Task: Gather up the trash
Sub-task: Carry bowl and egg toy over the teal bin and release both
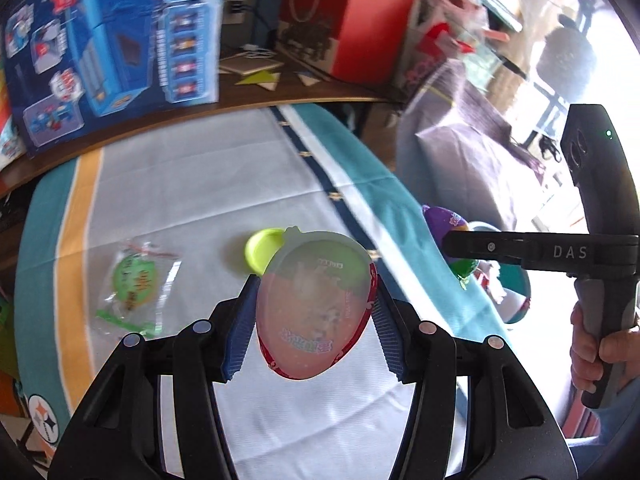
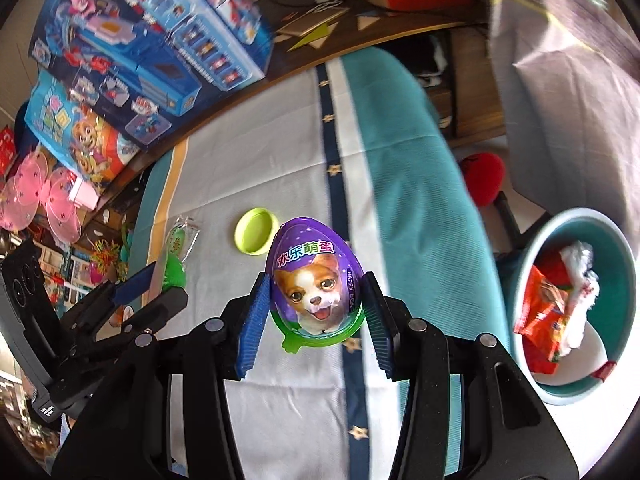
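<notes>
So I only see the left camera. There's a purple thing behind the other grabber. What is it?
Observer: A purple egg package with a puppy face, pinched in the right gripper.
Operator: Where's the bin?
Observer: To the right of the table, a teal bin.
Operator: Anything in it?
Observer: Yes, an orange wrapper and something white and fluffy.

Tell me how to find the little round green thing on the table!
Look at the grey tablecloth with teal edges. Near its middle lies a small lime-green round plastic lid, just beyond the purple puppy egg held in the right gripper. Unlike the clear crinkly wrapper nearby, it is solid and ring-shaped.
</notes>
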{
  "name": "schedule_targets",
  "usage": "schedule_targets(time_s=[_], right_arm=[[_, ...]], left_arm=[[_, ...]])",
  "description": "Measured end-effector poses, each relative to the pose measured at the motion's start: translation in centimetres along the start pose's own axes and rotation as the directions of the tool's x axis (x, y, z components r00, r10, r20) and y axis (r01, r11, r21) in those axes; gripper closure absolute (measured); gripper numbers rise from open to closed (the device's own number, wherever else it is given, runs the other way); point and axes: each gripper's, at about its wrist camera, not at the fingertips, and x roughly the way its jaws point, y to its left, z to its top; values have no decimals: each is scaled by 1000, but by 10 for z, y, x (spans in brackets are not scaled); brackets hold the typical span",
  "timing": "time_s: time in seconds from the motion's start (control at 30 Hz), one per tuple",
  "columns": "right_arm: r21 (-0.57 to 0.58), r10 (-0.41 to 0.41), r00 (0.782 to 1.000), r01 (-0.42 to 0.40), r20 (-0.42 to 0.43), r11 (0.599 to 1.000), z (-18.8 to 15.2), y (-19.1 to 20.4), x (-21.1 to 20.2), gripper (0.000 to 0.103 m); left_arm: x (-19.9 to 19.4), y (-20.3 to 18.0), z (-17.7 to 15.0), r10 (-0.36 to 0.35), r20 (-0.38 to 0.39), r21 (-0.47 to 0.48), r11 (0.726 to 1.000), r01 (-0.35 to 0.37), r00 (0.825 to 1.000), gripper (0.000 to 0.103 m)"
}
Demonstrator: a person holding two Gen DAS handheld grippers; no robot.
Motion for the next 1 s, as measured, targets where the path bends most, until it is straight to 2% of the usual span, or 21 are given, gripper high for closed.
schedule_targets(time_s=[0.3, 0.57, 0.77, 1.0], right_arm=[[137, -35, 996, 23, 86, 990, -19, -101, -51, 59], [289, -92, 988, 53, 124, 956, -45, -197, -86, 58], [365, -94, 989, 47, 111, 930, -61, -242, -89, 58], [412, -90, 991, 40, 103, 910, -69, -275, -92, 58]], left_arm=[[36, -95, 13, -59, -66, 134, 989, 68, 996, 47], [75, -186, 16, -107, -139, 258, 956, 140, 984, 47], [111, -235, 10, -121, -214, 304, 935, 184, 969, 47], [149, -280, 6, -137, -282, 342, 911, 232, 950, 47]])
